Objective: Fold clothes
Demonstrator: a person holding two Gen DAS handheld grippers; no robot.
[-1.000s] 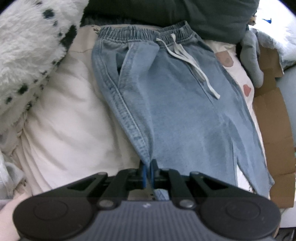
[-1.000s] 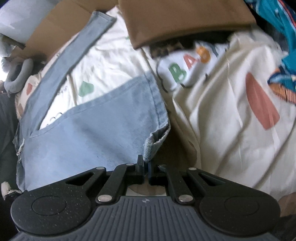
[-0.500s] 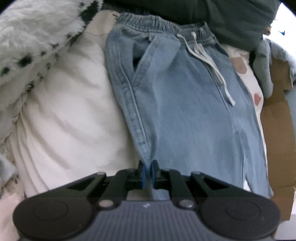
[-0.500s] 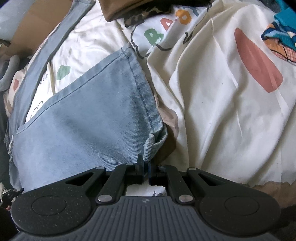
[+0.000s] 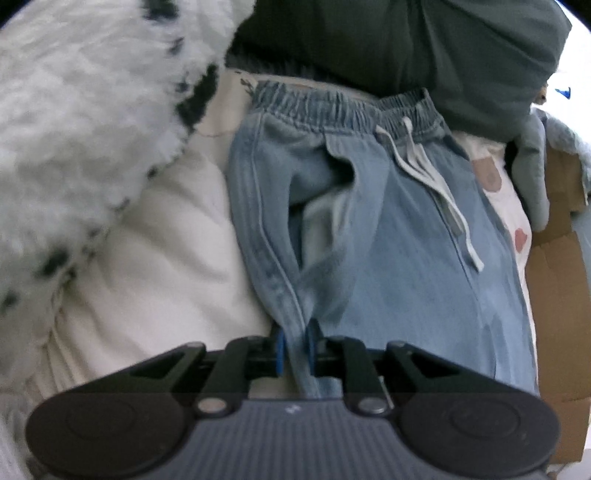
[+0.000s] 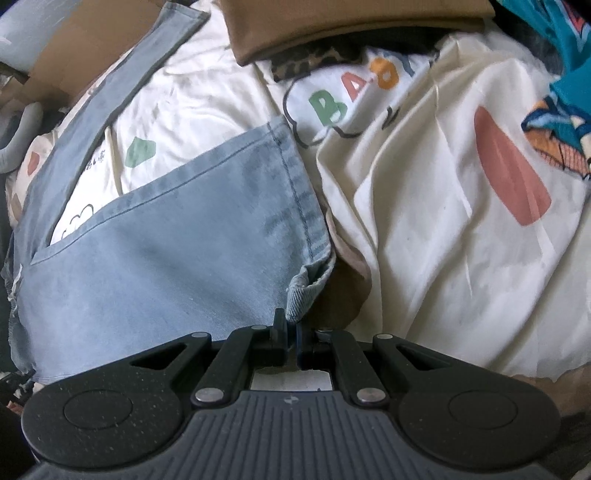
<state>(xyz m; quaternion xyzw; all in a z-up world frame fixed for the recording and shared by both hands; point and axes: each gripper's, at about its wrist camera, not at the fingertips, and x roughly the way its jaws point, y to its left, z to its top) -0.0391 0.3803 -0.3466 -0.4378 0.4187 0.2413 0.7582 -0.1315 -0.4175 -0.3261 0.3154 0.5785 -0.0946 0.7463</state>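
Note:
Light blue denim trousers (image 5: 399, 258) with an elastic waistband (image 5: 343, 110) and white drawstring (image 5: 436, 184) lie on a cream bedsheet (image 5: 166, 240). My left gripper (image 5: 295, 345) is shut on the trousers' side seam, low in the left wrist view. In the right wrist view one trouser leg (image 6: 166, 251) spreads in front of me and the other leg (image 6: 110, 96) runs off to the upper left. My right gripper (image 6: 291, 336) is shut on the leg's hem corner (image 6: 304, 295), which curls up at the fingertips.
A fluffy white spotted blanket (image 5: 85, 122) fills the left and a dark green garment (image 5: 424, 48) lies beyond the waistband. Cardboard (image 5: 554, 295) borders the right. A brown folded item (image 6: 351, 26), a printed sheet (image 6: 443, 184) and a teal garment (image 6: 569, 74) lie near the hem.
The left gripper has moved toward the waistband with the seam, so the pocket area bunches and gapes open. The right view has pulled back; the brown item and far leg show again.

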